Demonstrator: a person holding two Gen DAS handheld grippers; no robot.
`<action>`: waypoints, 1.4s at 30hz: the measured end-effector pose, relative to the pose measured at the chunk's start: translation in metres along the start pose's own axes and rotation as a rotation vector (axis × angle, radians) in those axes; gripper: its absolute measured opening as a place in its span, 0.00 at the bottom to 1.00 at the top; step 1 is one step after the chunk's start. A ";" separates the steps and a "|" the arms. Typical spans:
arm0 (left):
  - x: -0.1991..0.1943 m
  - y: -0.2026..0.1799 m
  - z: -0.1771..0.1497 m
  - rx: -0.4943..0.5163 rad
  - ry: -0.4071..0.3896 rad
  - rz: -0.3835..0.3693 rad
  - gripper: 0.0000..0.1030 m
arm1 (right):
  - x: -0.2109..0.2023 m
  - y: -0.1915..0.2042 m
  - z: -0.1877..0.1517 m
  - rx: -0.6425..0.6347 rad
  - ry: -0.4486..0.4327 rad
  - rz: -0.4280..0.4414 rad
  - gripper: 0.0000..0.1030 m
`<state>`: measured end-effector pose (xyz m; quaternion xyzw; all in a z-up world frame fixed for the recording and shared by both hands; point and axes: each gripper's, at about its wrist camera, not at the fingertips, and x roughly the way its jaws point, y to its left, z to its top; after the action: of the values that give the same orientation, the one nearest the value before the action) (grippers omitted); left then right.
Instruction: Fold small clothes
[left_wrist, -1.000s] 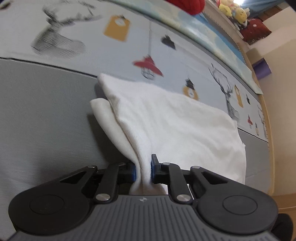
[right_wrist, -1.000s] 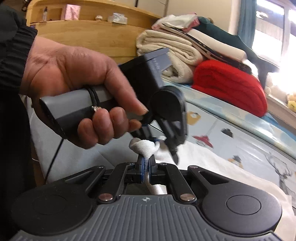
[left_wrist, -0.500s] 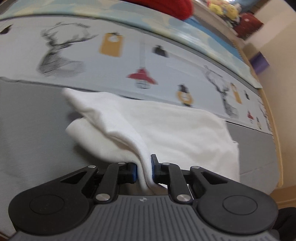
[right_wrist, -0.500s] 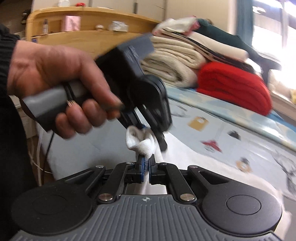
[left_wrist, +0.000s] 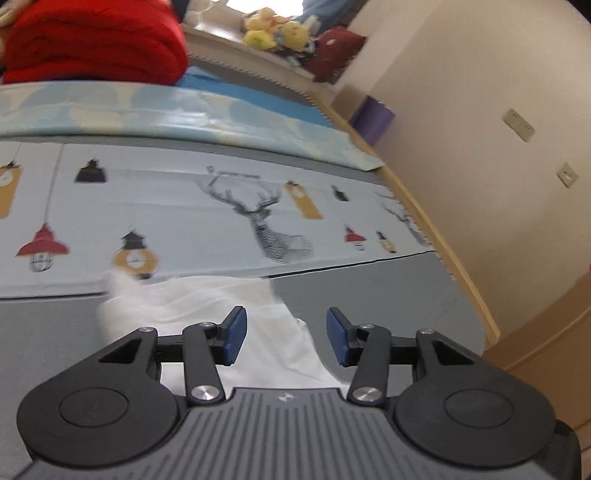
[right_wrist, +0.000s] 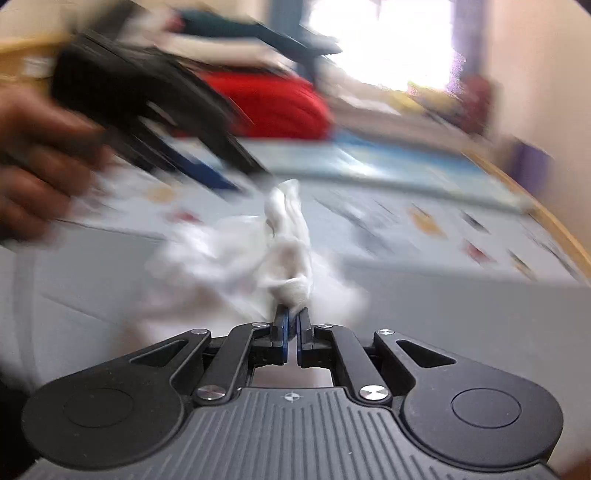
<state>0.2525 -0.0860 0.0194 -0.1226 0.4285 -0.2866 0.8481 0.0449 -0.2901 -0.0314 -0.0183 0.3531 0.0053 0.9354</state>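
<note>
A small white garment (left_wrist: 207, 306) lies crumpled on the grey and patterned bed cover, just below and ahead of my left gripper (left_wrist: 282, 334). The left gripper is open and holds nothing; its blue pads stand wide apart above the cloth. In the right wrist view my right gripper (right_wrist: 292, 325) is shut on a bunched fold of the white garment (right_wrist: 288, 243). The rest of the cloth trails left onto the bed, blurred. The left gripper (right_wrist: 147, 107) shows there at upper left, held by a hand.
A red folded blanket (left_wrist: 92, 40) and stuffed toys (left_wrist: 277, 31) sit at the far side of the bed. A wooden bed frame edge (left_wrist: 436, 236) runs along the right, with a beige wall beyond. A purple box (left_wrist: 371, 118) stands by the wall.
My left gripper has opened and let go of the garment, and its view has swung right. My right gripper stays shut on the cloth and has moved fast; the garment now lies bunched.
</note>
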 end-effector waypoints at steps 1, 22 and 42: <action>0.001 0.006 -0.002 -0.008 0.026 0.024 0.49 | 0.010 -0.007 -0.005 0.042 0.067 -0.020 0.02; 0.014 0.004 -0.053 0.296 0.301 0.104 0.43 | 0.030 -0.063 -0.012 0.568 0.032 0.166 0.40; 0.039 0.018 -0.071 0.359 0.452 0.190 0.43 | 0.058 -0.065 0.013 0.513 0.329 -0.046 0.10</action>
<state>0.2208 -0.0917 -0.0572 0.1367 0.5586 -0.2972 0.7622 0.0983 -0.3550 -0.0578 0.2101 0.4892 -0.1082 0.8395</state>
